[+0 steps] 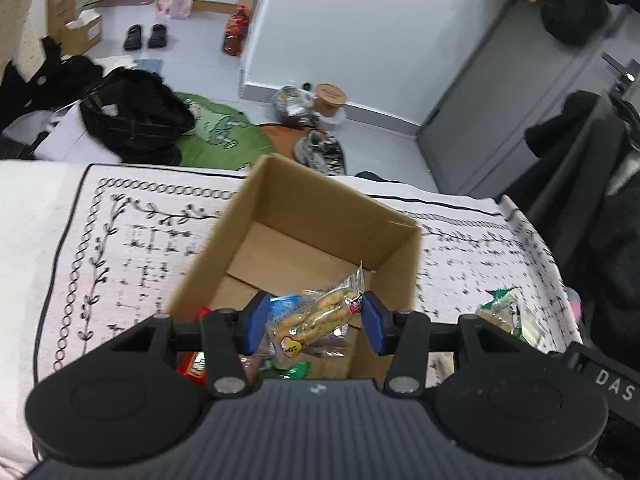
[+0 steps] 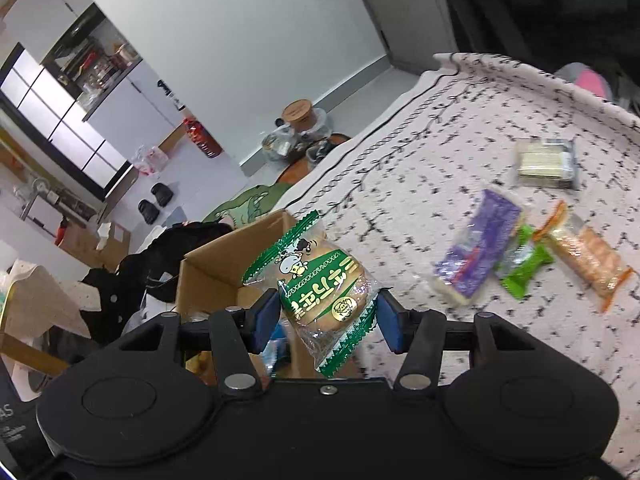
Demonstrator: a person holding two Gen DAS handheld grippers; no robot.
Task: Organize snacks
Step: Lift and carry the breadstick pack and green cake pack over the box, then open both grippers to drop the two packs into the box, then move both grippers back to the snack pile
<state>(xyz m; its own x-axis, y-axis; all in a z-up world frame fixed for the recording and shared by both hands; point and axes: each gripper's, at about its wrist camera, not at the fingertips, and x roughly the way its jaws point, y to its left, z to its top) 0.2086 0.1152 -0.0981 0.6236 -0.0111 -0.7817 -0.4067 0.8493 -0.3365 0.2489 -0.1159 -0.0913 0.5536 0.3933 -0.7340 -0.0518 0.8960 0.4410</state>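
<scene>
My left gripper (image 1: 316, 314) is shut on a clear packet of pale brown biscuits (image 1: 320, 308) and holds it over the open cardboard box (image 1: 320, 208). Inside the box lie a red packet (image 1: 194, 362), a green packet (image 1: 296, 370) and a blue one (image 1: 284, 304). My right gripper (image 2: 328, 318) is shut on a green-and-white bun packet (image 2: 320, 276), just right of the box's near corner (image 2: 212, 276). That bun packet (image 1: 502, 312) also shows at the right of the left wrist view.
On the patterned white tablecloth (image 2: 440, 152) lie a purple packet (image 2: 480, 248), a small green packet (image 2: 524, 266), an orange cracker packet (image 2: 588, 258) and a wafer pack (image 2: 546, 158). Beyond the table's far edge are black clothes (image 1: 132, 120), shoes and jars on the floor.
</scene>
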